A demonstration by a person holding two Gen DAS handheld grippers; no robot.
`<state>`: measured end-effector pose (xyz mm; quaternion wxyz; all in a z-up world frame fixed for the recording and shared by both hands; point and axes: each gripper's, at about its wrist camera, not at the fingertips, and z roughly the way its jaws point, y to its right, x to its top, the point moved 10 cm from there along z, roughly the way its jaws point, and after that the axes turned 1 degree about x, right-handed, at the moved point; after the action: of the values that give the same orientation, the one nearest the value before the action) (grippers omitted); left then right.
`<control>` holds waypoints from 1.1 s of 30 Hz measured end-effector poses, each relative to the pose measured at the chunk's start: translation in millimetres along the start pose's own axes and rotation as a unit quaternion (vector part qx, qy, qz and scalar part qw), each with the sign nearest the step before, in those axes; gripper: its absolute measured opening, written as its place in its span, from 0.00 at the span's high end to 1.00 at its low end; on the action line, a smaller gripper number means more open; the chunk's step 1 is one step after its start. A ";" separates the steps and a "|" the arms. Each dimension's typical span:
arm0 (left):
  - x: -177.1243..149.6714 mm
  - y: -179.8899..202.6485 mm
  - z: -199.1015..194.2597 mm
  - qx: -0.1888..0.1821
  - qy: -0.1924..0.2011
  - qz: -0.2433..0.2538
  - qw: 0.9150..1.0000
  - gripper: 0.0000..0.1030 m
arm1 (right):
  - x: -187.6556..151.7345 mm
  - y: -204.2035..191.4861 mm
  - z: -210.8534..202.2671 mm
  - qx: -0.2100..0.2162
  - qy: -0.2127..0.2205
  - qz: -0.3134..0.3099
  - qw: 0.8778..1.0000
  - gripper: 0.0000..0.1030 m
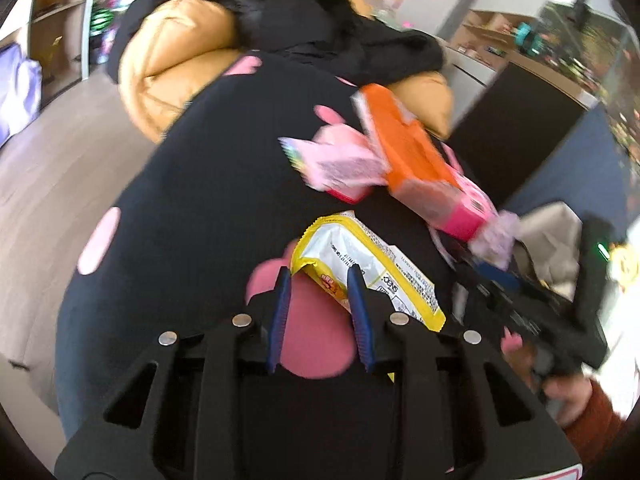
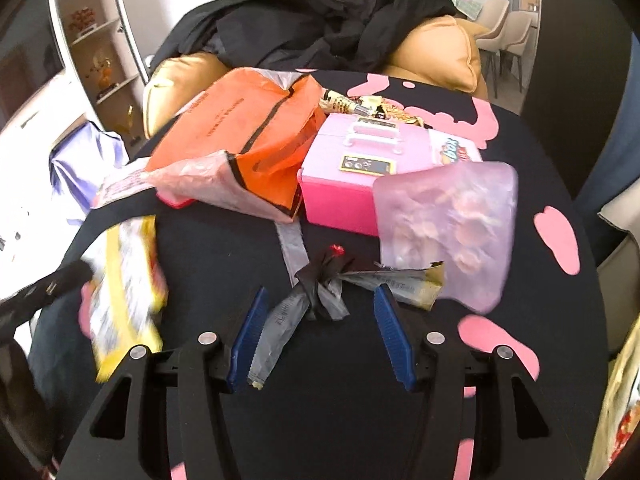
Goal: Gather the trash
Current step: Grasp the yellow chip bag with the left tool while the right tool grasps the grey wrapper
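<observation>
A yellow-and-white snack wrapper [image 1: 360, 264] has its near corner pinched between the blue pads of my left gripper [image 1: 319, 272], which is shut on it. The same wrapper [image 2: 120, 292] shows blurred at the left of the right wrist view. My right gripper [image 2: 322, 290] stands open over the black cloth with pink patches [image 2: 560, 160]. A twisted grey-and-black plastic scrap [image 2: 316, 300] lies between its fingers, untouched by the pads. A gold-edged wrapper [image 2: 404, 284] lies just beyond its right finger.
Behind the scrap sit an orange plastic bag [image 2: 248, 140], a pink box [image 2: 352, 176] and a clear pouch of pinkish pieces [image 2: 448, 232]. Black clothes [image 2: 320, 28] lie on tan cushions [image 2: 448, 52]. A hand in a rust sleeve [image 1: 580, 412] shows at lower right.
</observation>
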<state>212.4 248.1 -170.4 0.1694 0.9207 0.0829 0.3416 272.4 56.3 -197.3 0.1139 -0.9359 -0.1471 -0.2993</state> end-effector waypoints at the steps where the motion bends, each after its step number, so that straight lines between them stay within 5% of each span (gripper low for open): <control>1: -2.0 5.5 -0.2 -0.009 -0.002 0.010 1.000 0.73 | 0.2 0.0 3.1 -0.001 -0.005 -0.003 1.000 0.68; 7: -10.1 23.8 -2.5 -0.016 -0.004 0.041 0.999 0.53 | -7.6 24.6 -13.9 -0.014 -0.005 0.000 1.000 0.82; 17: -31.3 62.4 6.7 -0.032 -0.051 -0.006 0.998 0.50 | -46.6 107.0 -74.3 -0.060 0.034 0.076 0.995 0.82; 33: -19.6 96.2 62.9 0.111 -0.031 0.085 0.990 0.44 | -71.7 108.2 -82.7 -0.053 0.050 0.062 0.995 0.82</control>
<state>242.5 137.4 -191.3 0.0390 0.9476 0.0368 0.3149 210.2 -84.2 -187.7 0.0901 -0.9318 -0.0667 -0.3451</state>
